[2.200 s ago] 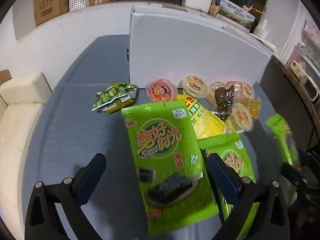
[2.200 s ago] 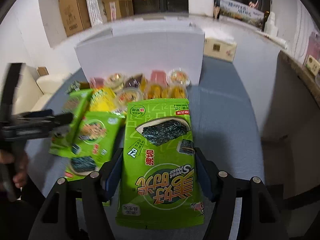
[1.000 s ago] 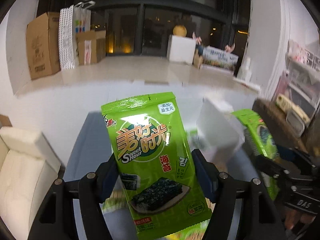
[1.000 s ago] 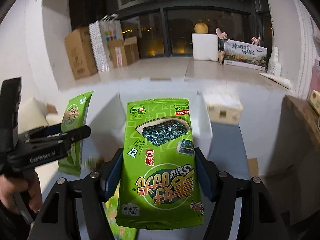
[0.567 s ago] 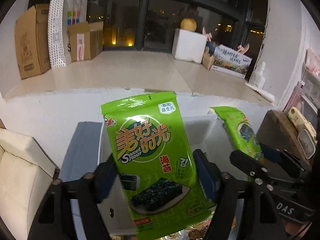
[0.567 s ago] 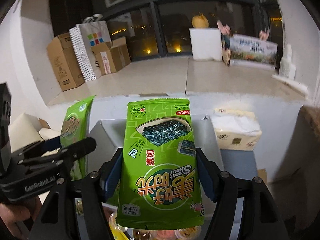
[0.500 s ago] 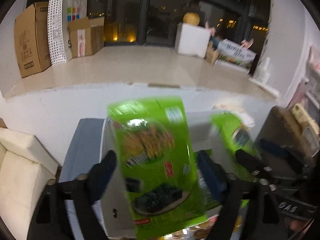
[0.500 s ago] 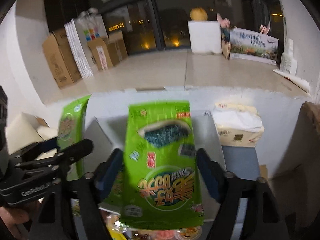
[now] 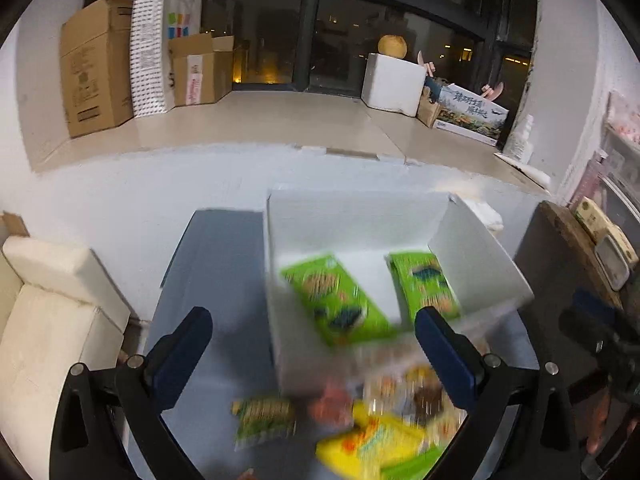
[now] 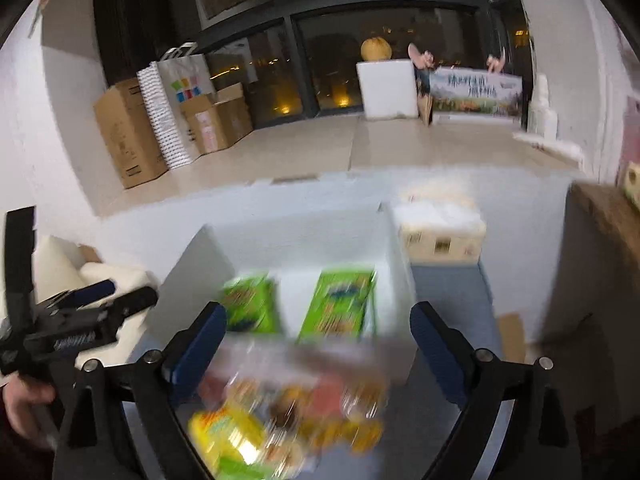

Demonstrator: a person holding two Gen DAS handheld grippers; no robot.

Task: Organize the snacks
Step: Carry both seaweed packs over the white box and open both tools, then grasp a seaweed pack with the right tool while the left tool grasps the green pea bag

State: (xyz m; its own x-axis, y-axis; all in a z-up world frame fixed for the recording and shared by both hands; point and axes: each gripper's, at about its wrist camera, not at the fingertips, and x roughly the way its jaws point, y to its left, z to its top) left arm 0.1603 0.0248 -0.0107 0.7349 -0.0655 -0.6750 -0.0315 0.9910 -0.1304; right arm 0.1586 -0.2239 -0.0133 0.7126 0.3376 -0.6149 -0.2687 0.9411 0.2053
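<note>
Both the left gripper (image 9: 312, 344) and right gripper (image 10: 316, 336) are opening with nothing between them above blurred snacks (image 9: 376, 440) on the grey table (image 9: 216, 264), two seaweed packets (image 9: 340, 300) ahead inside the white box (image 9: 480, 264), cardboard boxes (image 9: 96, 64) by dark windows beyond.

A grey-blue table (image 9: 208, 264) carries a white box (image 9: 476, 268) and loose snacks (image 9: 376, 440).

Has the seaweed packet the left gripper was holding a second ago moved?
Yes. The left seaweed packet has left the left gripper, whose jaws are opening with nothing between them, and now sits inside the white box.
</note>
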